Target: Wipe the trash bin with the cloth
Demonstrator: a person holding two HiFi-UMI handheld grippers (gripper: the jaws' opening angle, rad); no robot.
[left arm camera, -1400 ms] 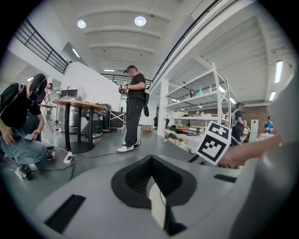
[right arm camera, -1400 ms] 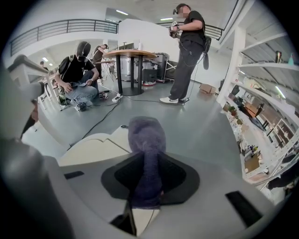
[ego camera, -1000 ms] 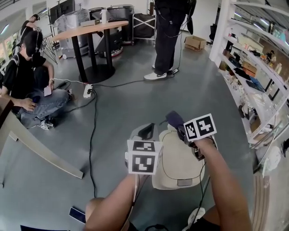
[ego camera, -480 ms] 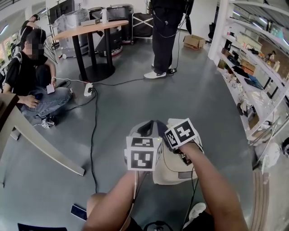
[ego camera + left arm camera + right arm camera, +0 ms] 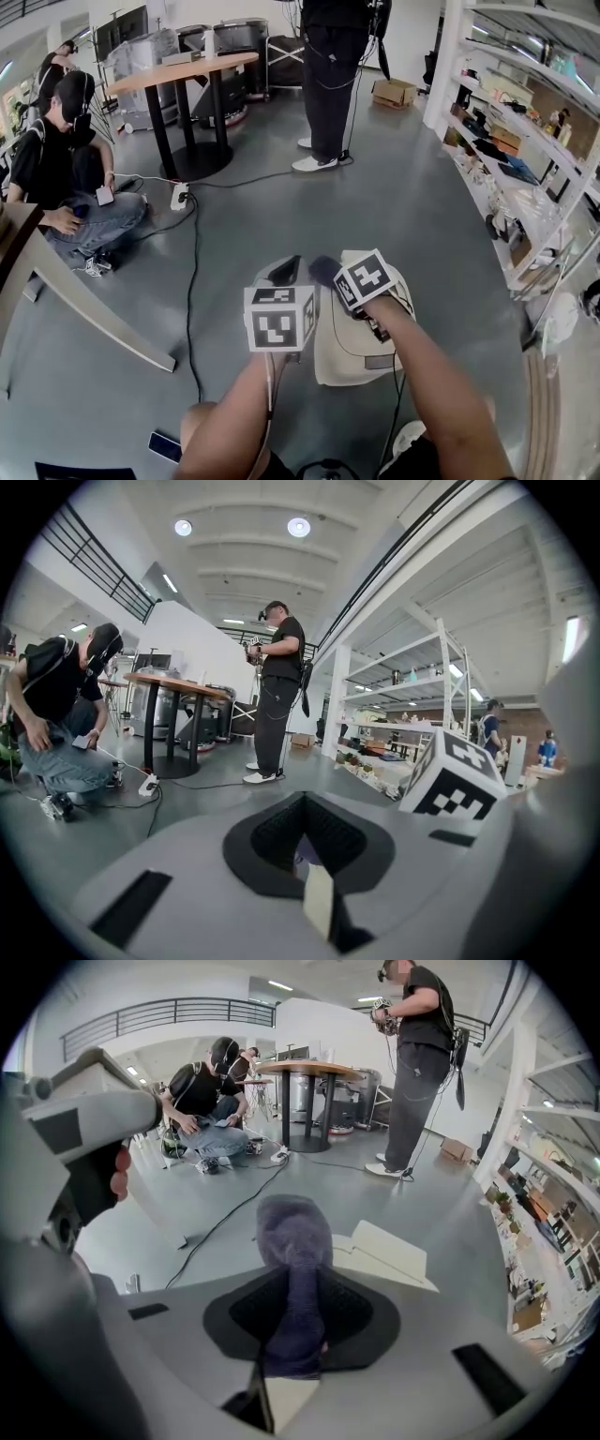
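1. The right gripper (image 5: pixel 295 1309) is clamping its jaws on the purple cloth (image 5: pixel 293 1232), which is bunching up and standing out past the jaw tips.
2. In the head view the cloth (image 5: pixel 322 270) is hanging over the far edge of the beige trash bin (image 5: pixel 361 349), at about 12 o'clock of the bin; whether it is touching the lid cannot be told.
3. The trash bin is standing on the grey floor at about 6 o'clock of the head view, under the person's right forearm; in the right gripper view its pale lid (image 5: pixel 386 1247) is showing just beyond the cloth, at 2 o'clock.
4. The left gripper (image 5: pixel 302 810) is holding its dark ribbed jaws together with nothing between them, and is hovering just beside the bin at its 10 o'clock (image 5: pixel 284 271).
5. A seated person (image 5: pixel 66 159) is crouching at 10 o'clock of the head view, and a standing person (image 5: pixel 328 75) is at 12 o'clock.
6. A round table (image 5: pixel 183 67) is standing between them at 11 o'clock, and a black cable (image 5: pixel 194 281) is running across the floor toward 7 o'clock.
7. Shelving (image 5: pixel 525 141) is lining the 3 o'clock side.
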